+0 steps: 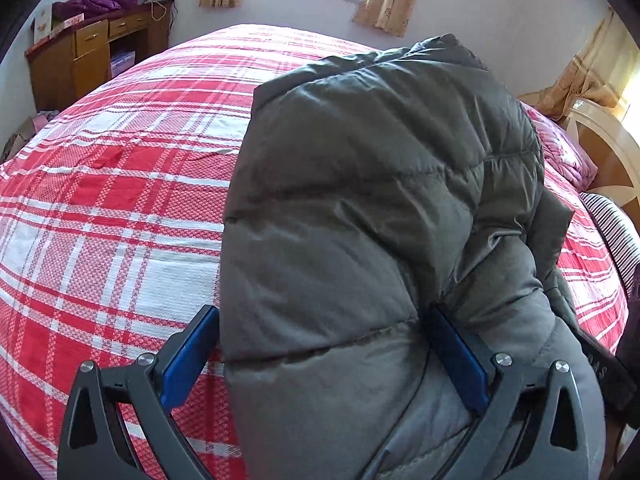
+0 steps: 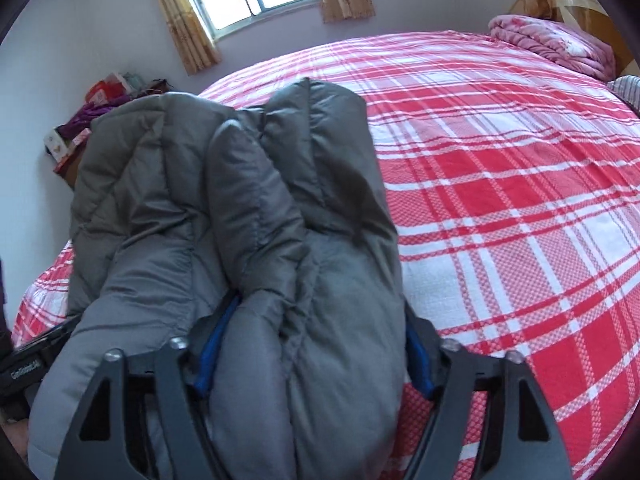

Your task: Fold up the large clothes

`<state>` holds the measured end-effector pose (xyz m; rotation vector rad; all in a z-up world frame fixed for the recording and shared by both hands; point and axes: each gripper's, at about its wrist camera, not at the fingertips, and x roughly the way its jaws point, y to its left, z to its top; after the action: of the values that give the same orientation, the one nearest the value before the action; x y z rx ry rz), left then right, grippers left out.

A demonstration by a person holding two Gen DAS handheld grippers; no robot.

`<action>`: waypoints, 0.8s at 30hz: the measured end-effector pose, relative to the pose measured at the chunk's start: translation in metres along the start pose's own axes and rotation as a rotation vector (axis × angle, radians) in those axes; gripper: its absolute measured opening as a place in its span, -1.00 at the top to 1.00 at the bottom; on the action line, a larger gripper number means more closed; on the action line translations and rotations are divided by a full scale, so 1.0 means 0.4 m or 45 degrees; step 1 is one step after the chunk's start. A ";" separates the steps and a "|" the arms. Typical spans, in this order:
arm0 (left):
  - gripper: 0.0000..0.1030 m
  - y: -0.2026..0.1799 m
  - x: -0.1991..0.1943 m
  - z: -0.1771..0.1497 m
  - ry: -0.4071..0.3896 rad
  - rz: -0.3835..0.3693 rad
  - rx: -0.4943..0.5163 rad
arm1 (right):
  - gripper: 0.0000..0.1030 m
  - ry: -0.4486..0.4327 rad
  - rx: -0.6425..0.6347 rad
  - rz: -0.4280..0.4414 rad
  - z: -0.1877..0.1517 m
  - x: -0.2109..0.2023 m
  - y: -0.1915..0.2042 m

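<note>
Mid-fold here imo: the grey down jacket is bunched into a thick bundle lying on the red plaid bedsheet, w/ both tools at its near end. Left gripper has its blue pads spread wide w/ a fat quilted roll filling the gap, so it looks clamped on the jacket. Right gripper pinches the layered folds the same way. Next move prob needs both lifting together and laying the bundle over flat, w/o layers slipping.
</note>
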<state>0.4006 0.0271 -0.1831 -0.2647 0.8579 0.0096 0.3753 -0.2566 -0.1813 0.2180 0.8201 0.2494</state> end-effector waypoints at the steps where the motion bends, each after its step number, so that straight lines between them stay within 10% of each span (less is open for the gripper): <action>1: -0.98 -0.003 0.002 0.001 -0.001 0.004 0.006 | 0.00 0.010 -0.019 0.067 -0.004 0.001 0.007; 10: -0.96 -0.018 0.019 0.009 0.011 -0.033 0.054 | -0.19 0.047 0.025 0.137 0.004 0.019 0.001; 17: 0.31 -0.072 -0.055 0.004 -0.025 -0.069 0.185 | 0.51 0.010 -0.004 0.188 0.011 -0.008 0.010; 24: 0.44 -0.057 -0.210 0.010 -0.158 -0.055 0.254 | 0.64 -0.094 -0.068 0.228 -0.008 -0.108 0.060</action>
<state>0.3512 0.0143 -0.1127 -0.0943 0.7235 -0.0982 0.3414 -0.2464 -0.1469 0.2492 0.7201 0.4284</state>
